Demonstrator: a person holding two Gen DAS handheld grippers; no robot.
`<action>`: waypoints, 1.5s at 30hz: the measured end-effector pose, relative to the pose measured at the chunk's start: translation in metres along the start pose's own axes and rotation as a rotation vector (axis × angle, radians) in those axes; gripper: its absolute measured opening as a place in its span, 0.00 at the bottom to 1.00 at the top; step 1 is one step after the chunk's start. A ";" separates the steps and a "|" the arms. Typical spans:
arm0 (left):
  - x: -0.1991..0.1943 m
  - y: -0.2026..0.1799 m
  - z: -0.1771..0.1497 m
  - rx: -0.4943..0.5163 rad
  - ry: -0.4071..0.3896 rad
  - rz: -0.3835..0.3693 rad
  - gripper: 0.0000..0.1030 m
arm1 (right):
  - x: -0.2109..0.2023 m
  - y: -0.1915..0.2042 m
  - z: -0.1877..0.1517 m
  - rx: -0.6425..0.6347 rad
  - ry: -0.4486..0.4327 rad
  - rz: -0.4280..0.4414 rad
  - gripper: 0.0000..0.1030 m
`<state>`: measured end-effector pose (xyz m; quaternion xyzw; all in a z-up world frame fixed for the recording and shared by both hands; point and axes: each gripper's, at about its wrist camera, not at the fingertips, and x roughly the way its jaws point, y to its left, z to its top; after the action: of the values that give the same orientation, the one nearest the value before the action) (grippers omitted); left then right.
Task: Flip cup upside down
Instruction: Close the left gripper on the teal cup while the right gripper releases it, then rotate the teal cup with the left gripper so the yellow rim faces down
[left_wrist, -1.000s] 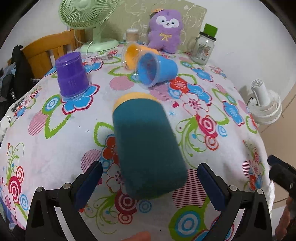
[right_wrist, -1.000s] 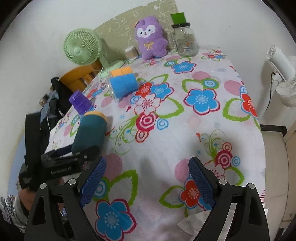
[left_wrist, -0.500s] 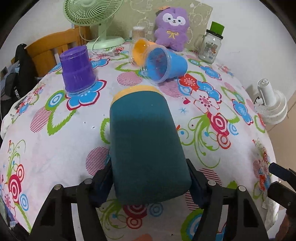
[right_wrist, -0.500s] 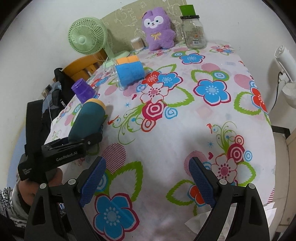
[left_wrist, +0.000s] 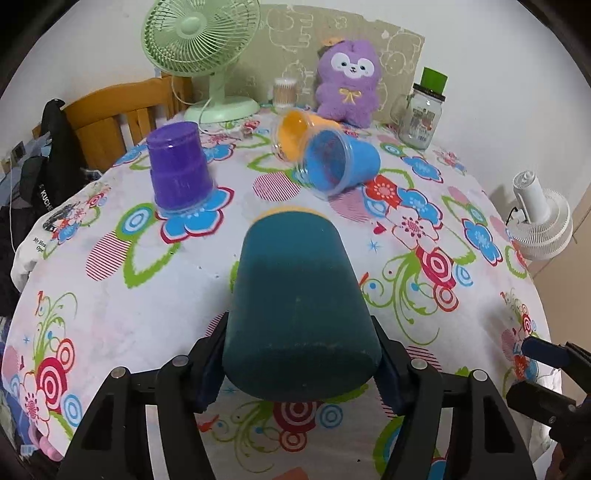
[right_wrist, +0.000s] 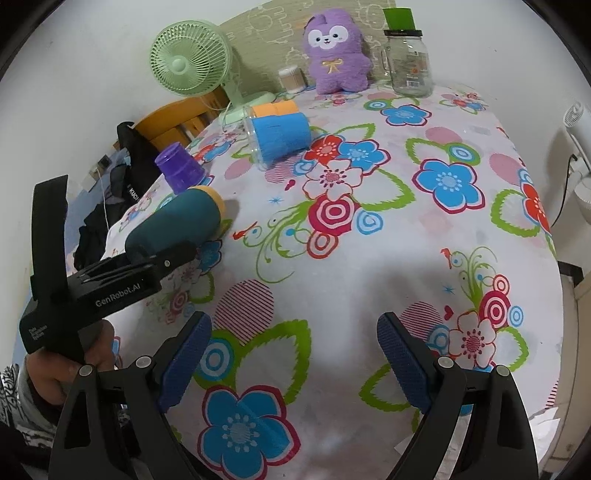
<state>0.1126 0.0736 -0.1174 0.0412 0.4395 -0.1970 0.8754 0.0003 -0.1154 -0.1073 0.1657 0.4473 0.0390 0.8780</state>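
A teal cup (left_wrist: 299, 306) with a yellow rim lies on its side, base toward the camera and rim pointing away. My left gripper (left_wrist: 301, 369) is shut on its base end, and both pads press its sides. In the right wrist view the same teal cup (right_wrist: 177, 225) shows at the left, held by the left gripper (right_wrist: 162, 258) and tilted just above the floral cloth. My right gripper (right_wrist: 293, 354) is open and empty over the near part of the table.
A purple cup (left_wrist: 179, 166) stands upside down at the left. A blue cup (left_wrist: 338, 162) and an orange cup (left_wrist: 295, 133) lie on their sides behind. A green fan (left_wrist: 201, 55), a plush toy (left_wrist: 349, 81) and a glass jar (left_wrist: 423, 114) stand at the back. A wooden chair (left_wrist: 110, 118) stands at the far left.
My left gripper closed from open onto the teal cup's base end and holds it. The right gripper stayed open and drew back a little.
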 end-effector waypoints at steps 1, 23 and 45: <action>-0.002 0.001 0.001 -0.001 -0.007 0.001 0.67 | 0.000 0.001 0.000 -0.001 0.000 0.001 0.90; -0.039 0.018 0.014 -0.020 -0.102 0.004 0.65 | 0.019 0.033 0.003 -0.075 0.038 0.024 0.90; -0.075 0.040 0.022 -0.043 -0.176 0.002 0.65 | 0.042 0.083 0.014 -0.162 0.061 0.072 0.90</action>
<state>0.1042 0.1279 -0.0488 0.0054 0.3647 -0.1894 0.9116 0.0431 -0.0315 -0.1054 0.1089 0.4629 0.1117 0.8726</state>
